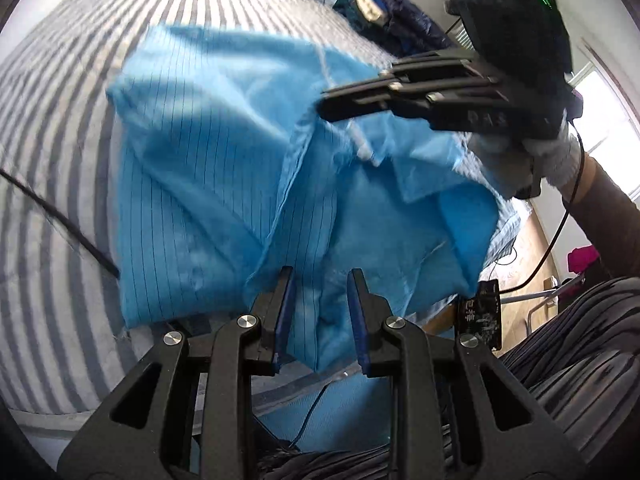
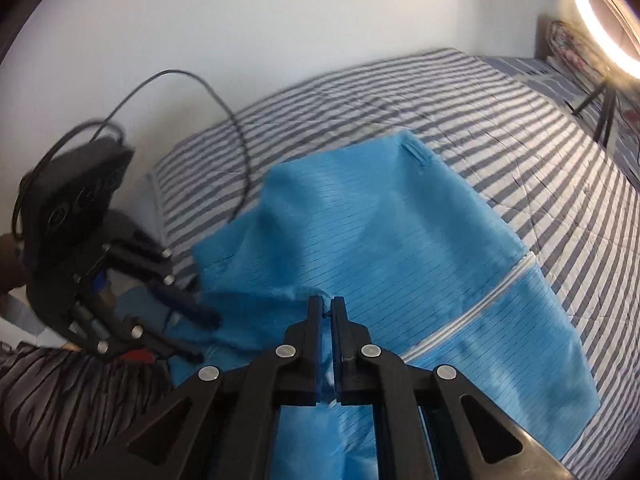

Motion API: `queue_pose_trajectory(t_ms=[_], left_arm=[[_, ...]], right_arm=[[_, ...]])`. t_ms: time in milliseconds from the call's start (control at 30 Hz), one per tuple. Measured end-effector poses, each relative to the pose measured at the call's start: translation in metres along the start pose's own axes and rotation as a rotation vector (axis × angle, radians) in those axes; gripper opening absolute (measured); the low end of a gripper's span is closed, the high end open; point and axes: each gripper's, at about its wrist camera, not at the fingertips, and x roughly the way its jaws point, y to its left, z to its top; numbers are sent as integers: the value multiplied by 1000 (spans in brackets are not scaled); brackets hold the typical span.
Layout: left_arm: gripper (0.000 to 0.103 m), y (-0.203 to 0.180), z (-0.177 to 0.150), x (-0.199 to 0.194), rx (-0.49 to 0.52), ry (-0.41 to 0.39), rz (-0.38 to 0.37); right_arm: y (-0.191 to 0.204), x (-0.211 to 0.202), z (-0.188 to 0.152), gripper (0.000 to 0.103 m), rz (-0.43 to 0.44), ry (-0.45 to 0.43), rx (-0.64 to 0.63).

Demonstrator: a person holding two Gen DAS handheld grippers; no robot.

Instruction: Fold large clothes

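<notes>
Blue garment [image 2: 392, 248] on striped bed [image 2: 560, 168]: right hand-held gripper [image 2: 327, 304] clenched on its edge, left hand-held gripper [image 1: 320, 280] released. I carry the fold flat, taut.

Black linkage arms with silver screws and blue finger pads [image 1: 285, 312] are seen. At three o'clock, a white knitted glove [image 1: 556, 160] and black cable [image 1: 560, 232] are visible.

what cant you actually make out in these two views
- Left wrist view: the near edge of the blue garment drops behind the left tool, whose jaws stand open.
- Left wrist view: the dark clothes pile is small and blurred; the items cannot be told apart.
- Right wrist view: the right tool is shut on the garment, hiding the pinched part.
- Right wrist view: the ring light is overexposed and cut off.
</notes>
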Motion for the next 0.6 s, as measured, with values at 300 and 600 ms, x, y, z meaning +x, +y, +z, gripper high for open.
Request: queue_pose_trajectory(t_ms=[300,600], left_arm=[[25,-10,10,-32,12,-34,-25],[25,-49,33,-11,103,50,-72]], right_arm=[[-15,-12,-17,16,-66,-8,133],[-45,-74,-107,14,-33,-137,391]])
